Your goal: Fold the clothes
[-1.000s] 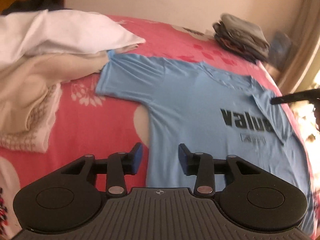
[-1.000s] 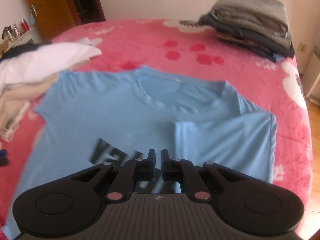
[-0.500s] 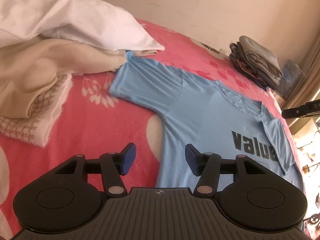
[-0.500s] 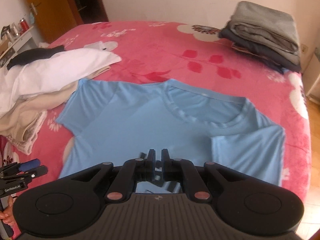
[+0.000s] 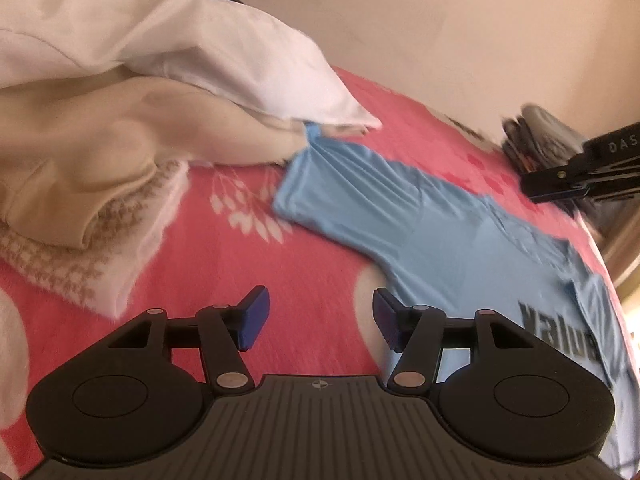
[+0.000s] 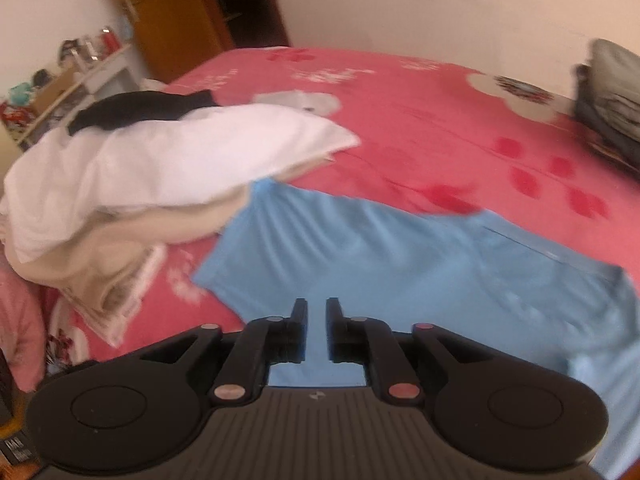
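A light blue T-shirt (image 5: 440,232) with dark lettering lies flat on the red flowered bedspread (image 5: 280,272). Its right side is folded inward, and its left sleeve (image 6: 280,248) is spread out, the tip tucked under a heap of clothes. My left gripper (image 5: 320,312) is open above bare bedspread, just left of the shirt's side edge below that sleeve, with nothing between its blue pads. My right gripper (image 6: 317,312) hovers over the shirt near the left sleeve. Its jaws are opening, a narrow gap, nothing between them. The right gripper's black fingers (image 5: 560,180) show at the left wrist view's right edge.
A heap of white and cream clothes (image 6: 140,184) lies left of the shirt, with a black garment (image 6: 140,108) behind it. A folded dark and grey stack (image 6: 612,92) sits at the bed's far right corner. A wooden door (image 6: 172,12) and a cluttered shelf (image 6: 60,80) stand beyond.
The right gripper swept left across the shirt, from the folded right side to the left sleeve, and its shut jaws parted slightly. The left gripper shifted left off the shirt and opened wider.
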A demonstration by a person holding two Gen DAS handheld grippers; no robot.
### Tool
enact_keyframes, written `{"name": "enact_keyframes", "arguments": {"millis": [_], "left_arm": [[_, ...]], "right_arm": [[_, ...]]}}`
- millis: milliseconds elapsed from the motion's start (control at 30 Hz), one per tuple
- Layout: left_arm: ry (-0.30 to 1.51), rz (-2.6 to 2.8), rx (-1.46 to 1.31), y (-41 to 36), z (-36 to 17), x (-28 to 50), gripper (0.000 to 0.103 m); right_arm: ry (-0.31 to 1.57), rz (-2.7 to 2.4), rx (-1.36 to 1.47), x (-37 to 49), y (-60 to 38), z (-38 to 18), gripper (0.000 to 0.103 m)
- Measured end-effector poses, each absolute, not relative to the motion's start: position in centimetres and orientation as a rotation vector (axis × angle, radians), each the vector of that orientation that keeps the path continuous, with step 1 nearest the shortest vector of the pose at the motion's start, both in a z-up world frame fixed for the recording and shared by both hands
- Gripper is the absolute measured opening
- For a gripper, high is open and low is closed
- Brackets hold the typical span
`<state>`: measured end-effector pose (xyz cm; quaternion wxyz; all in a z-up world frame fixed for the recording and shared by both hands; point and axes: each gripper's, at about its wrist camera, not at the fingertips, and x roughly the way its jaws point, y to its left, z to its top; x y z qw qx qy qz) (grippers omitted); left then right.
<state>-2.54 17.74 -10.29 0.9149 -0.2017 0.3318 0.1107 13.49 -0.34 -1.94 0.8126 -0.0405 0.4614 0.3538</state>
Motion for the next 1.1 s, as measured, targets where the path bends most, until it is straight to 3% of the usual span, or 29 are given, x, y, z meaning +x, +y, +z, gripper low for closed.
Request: {"name": "enact_keyframes", "arguments": {"millis": [400, 467, 600, 667, 767, 933, 1067, 1100], "left_arm": [[0.580, 0.304, -0.456, 20.6, -12.1, 3.8, 0.053], [0.602, 0.307, -0.455, 20.9, -12.6, 4.8, 0.044], [0.610, 0.326, -0.412, 20.6, -13.5, 5.5, 0.038], [0.598, 0.334, -0.371, 20.3, -13.7, 5.5, 0.021], [0.565, 0.336, -0.338, 19.9, -13.8, 5.3, 0.003], [0.487, 0.290, -0.267, 18.4, -13.0, 4.6, 0.003], [0.459, 0.244, -0.213, 17.2, -12.6, 4.7, 0.003], [0.452, 0.235, -0.203, 17.0, -12.6, 4.9, 0.003]], "right_arm": [[1.004, 0.835, -0.135, 18.9, 11.3, -6.0, 0.024], [1.006, 0.838, -0.132, 19.9, 12.4, -6.5, 0.025], [1.017, 0.849, -0.140, 21.5, 14.3, -7.4, 0.025], [1.020, 0.847, -0.138, 22.0, 15.0, -7.7, 0.025], [1.031, 0.840, -0.127, 22.7, 15.4, -8.2, 0.025], [1.067, 0.848, -0.150, 23.3, 16.0, -8.8, 0.026], [1.071, 0.889, -0.203, 22.9, 17.3, -8.8, 0.045], [1.066, 0.903, -0.224, 22.7, 17.7, -8.8, 0.045]]}}
